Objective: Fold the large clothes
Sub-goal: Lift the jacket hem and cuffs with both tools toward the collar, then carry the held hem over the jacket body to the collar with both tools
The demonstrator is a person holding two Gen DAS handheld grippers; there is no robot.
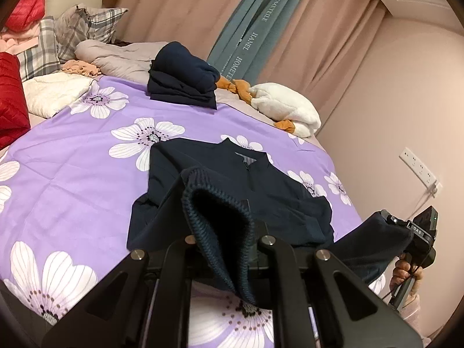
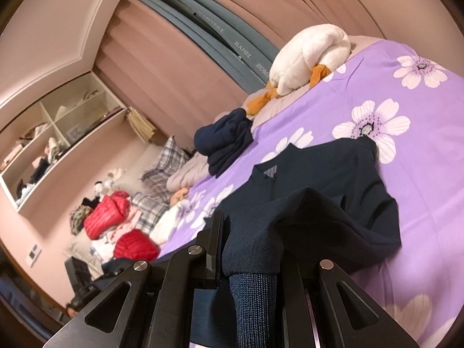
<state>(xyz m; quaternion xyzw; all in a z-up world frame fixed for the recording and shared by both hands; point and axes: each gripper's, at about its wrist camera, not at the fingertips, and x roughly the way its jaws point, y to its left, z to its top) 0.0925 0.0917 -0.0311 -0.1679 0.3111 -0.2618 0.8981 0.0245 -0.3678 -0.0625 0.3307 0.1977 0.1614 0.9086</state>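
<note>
Navy jacket (image 1: 261,200) lying collar-far on the floral bedspread (image 1: 72,179); left gripper (image 1: 223,249) and right gripper (image 2: 249,264) each clamped on its near ribbed hem, fold running away toward the collar.

Count from both wrist views: 2 navy garments, one spread jacket (image 1: 261,191) and one folded stack (image 1: 182,78). 2 red puffer items (image 2: 105,213) (image 2: 134,245). 1 white plush duck (image 2: 310,58). 2 plaid pillows (image 1: 87,26) (image 1: 37,49). 1 purple floral bedsheet (image 1: 75,179). 1 wall socket strip (image 1: 417,166). 2 handheld grippers, left gripper (image 1: 223,249), right gripper (image 2: 249,261).
</note>
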